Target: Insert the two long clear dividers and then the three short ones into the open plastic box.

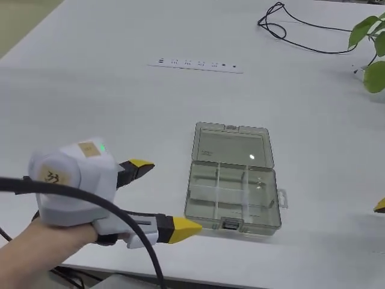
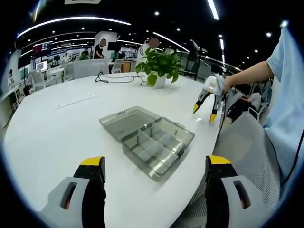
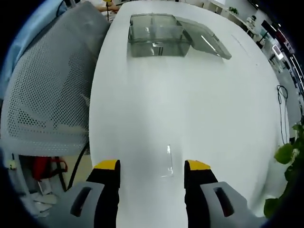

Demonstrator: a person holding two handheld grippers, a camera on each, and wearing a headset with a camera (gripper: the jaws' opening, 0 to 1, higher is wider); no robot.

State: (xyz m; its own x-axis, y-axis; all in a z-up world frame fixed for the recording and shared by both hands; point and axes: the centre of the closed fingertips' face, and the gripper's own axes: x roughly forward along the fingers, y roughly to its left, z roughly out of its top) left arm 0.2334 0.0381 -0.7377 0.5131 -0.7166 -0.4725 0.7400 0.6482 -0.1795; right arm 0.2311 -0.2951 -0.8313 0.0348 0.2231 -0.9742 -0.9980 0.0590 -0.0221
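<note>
Tan round sticker on the housing of the left hand-held gripper, its dark marks too blurred to read. Small printing on the white power strip far ahead of that gripper, too small to read.

Left hand-held gripper released, yellow-tipped jaws wide apart with nothing between them, held at the near edge of the white counter. Open plastic box just ahead of its jaws and apart from them, lid laid flat on the far side, upright dividers standing inside.

Right hand-held gripper also released and empty. Loose clear divider flat on the counter between its jaws, with the plastic box well ahead.
</note>
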